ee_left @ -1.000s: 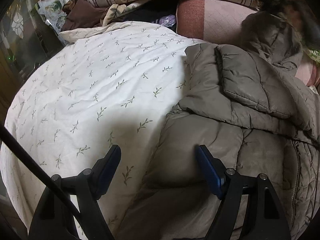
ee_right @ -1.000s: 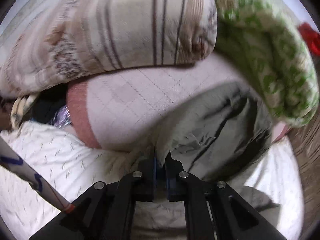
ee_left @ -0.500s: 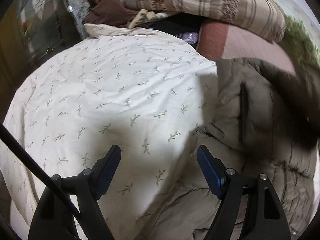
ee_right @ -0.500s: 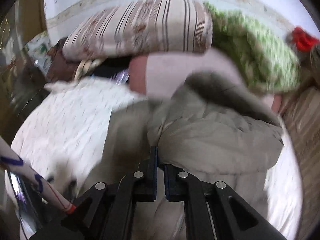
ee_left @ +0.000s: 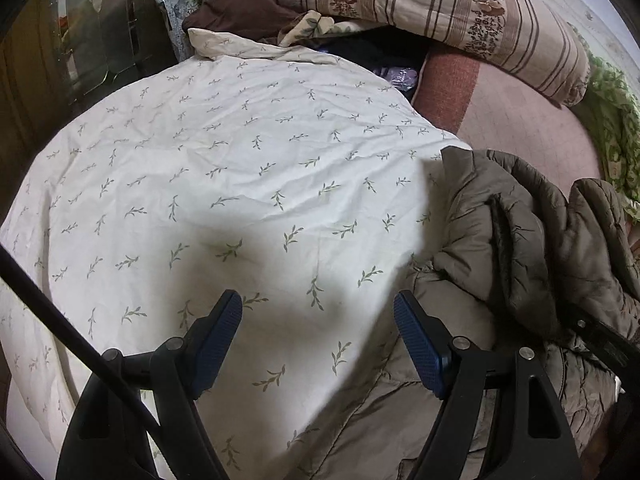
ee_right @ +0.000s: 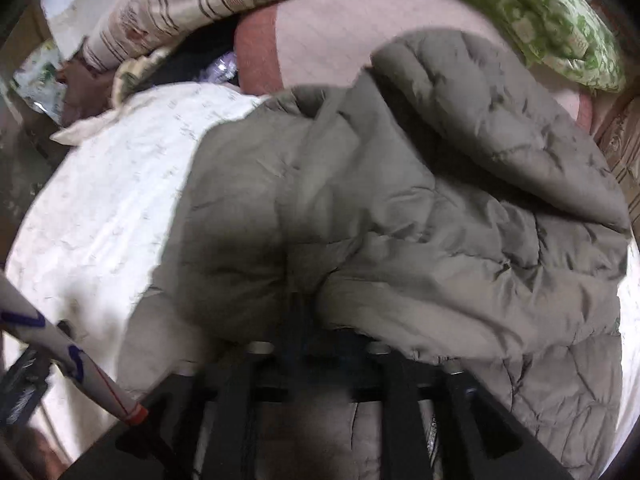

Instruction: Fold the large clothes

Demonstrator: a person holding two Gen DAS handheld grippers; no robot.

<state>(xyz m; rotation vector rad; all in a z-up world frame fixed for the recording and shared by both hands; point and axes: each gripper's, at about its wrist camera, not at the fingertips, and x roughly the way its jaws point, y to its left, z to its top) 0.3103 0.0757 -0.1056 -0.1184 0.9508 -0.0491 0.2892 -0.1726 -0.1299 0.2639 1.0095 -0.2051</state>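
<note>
A large olive-grey quilted jacket [ee_left: 520,240] lies bunched on the right of a bed. In the right wrist view the jacket [ee_right: 380,208] fills the middle, doubled over itself. My left gripper [ee_left: 318,336] is open and empty, hovering over the white leaf-print duvet [ee_left: 220,184] just left of the jacket's edge. My right gripper [ee_right: 304,312] is shut on a fold of the jacket; the fabric drapes over its fingertips and hides them.
A striped pillow [ee_left: 440,4] and a pink quilted cushion [ee_left: 512,112] lie at the head of the bed. A green patterned cushion [ee_right: 552,20] sits at the far right. Brown clothes [ee_left: 240,12] are piled at the back left, beside dark furniture [ee_left: 80,40].
My right gripper has pulled the jacket fold back toward me, so the jacket now lies doubled over. My left gripper has drifted left off the jacket, over the duvet, still open.
</note>
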